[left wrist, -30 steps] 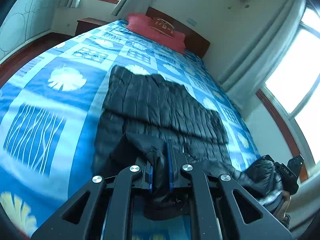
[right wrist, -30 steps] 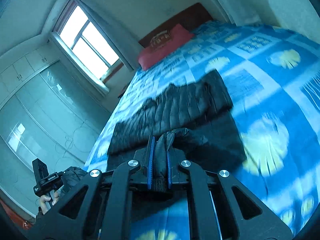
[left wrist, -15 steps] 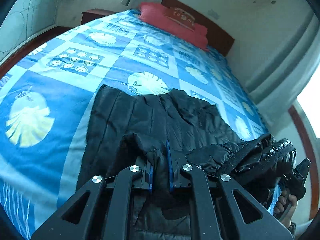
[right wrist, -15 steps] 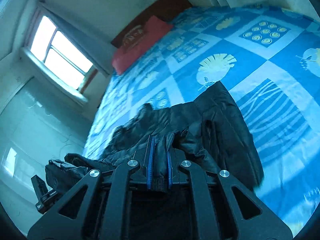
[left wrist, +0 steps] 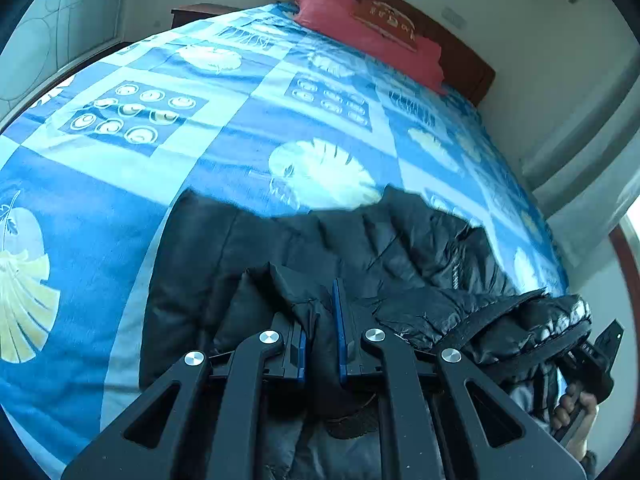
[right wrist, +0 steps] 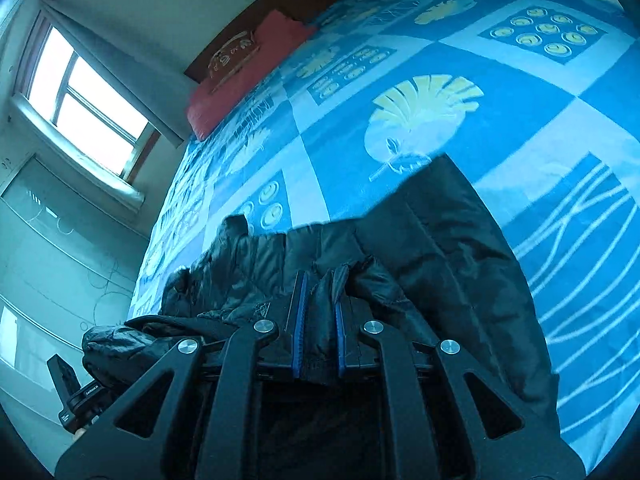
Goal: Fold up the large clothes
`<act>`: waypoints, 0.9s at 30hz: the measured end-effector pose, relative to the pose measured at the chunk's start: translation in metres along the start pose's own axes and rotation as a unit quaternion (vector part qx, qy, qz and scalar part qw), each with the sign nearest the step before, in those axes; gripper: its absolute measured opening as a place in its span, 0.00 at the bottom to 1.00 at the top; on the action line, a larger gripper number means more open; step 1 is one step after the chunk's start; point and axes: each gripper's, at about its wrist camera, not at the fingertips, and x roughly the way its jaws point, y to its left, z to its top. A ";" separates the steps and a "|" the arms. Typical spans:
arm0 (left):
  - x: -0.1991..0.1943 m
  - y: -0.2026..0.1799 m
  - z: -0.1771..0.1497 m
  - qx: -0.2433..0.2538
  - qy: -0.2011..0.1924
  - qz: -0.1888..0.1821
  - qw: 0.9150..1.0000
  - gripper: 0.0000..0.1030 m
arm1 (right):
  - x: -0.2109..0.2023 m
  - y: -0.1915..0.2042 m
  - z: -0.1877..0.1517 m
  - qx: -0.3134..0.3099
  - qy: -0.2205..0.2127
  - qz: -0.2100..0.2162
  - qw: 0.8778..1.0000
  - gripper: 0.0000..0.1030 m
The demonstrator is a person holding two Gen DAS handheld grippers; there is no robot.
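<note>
Near the bed's (left wrist: 120, 216) foot edge: black puffer jacket (left wrist: 360, 240), bunched; left gripper (left wrist: 320, 344) clenched on a fold, right gripper (right wrist: 318, 336) likewise, jaws just easing, cloth between. Far headboard end: red pillow (left wrist: 360, 28). Nothing blocking.

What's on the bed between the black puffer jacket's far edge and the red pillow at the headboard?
Nothing but bare blue patterned bedspread lies between the black puffer jacket and the red pillow; both wrist views show this.

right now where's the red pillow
The red pillow lies at the far end of the bed, against the dark headboard, well beyond the black jacket.
</note>
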 end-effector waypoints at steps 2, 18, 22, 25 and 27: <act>-0.004 0.000 0.005 -0.018 -0.005 -0.011 1.000 0.13 | -0.005 0.002 0.004 0.004 -0.009 0.004 1.000 0.17; -0.049 0.001 0.019 -0.076 -0.073 -0.039 0.994 0.68 | -0.034 0.029 0.006 -0.065 -0.049 -0.016 0.997 0.72; -0.029 -0.025 0.012 0.002 -0.052 0.002 0.999 0.68 | -0.004 0.057 -0.003 -0.130 -0.020 -0.051 0.990 0.62; -0.008 -0.034 0.011 0.038 -0.048 0.036 0.997 0.68 | 0.023 0.070 -0.006 -0.165 -0.005 -0.079 0.983 0.60; 0.008 -0.034 0.012 0.049 -0.049 0.065 0.995 0.68 | 0.040 0.075 -0.008 -0.194 -0.002 -0.110 0.975 0.60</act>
